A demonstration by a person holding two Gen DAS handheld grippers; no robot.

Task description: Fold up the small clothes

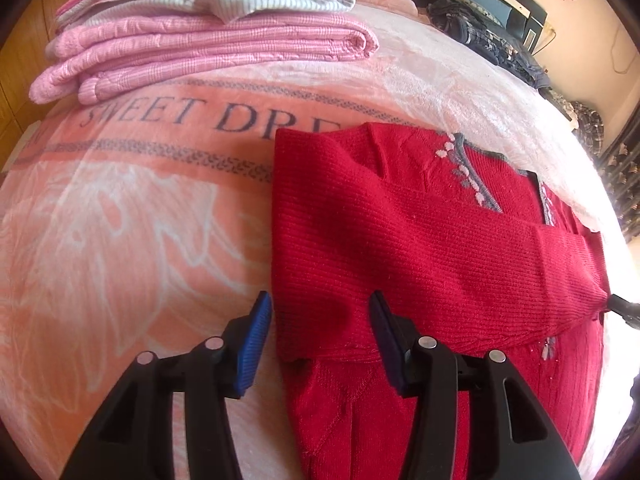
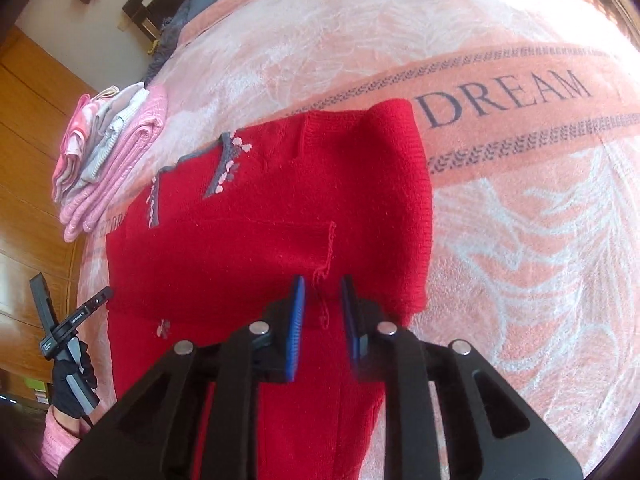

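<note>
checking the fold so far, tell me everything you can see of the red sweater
The red sweater is a ribbed knit with grey trim and small pink-white flowers near the neckline. It lies flat on the pink "SWEET DREAM" blanket, both sleeves folded across the body, one cuff edge showing loose threads. The open left tongs straddle its side edge; the open right tongs hover over the cuff. Neither grips it.

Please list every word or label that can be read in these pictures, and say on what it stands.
"SWEET DRE", cut off by the red sweater: on the pink blanket, left wrist view.
"DREAM": on the same blanket, right wrist view.
Small white print on the left claw's black handle: too small to read.
</note>
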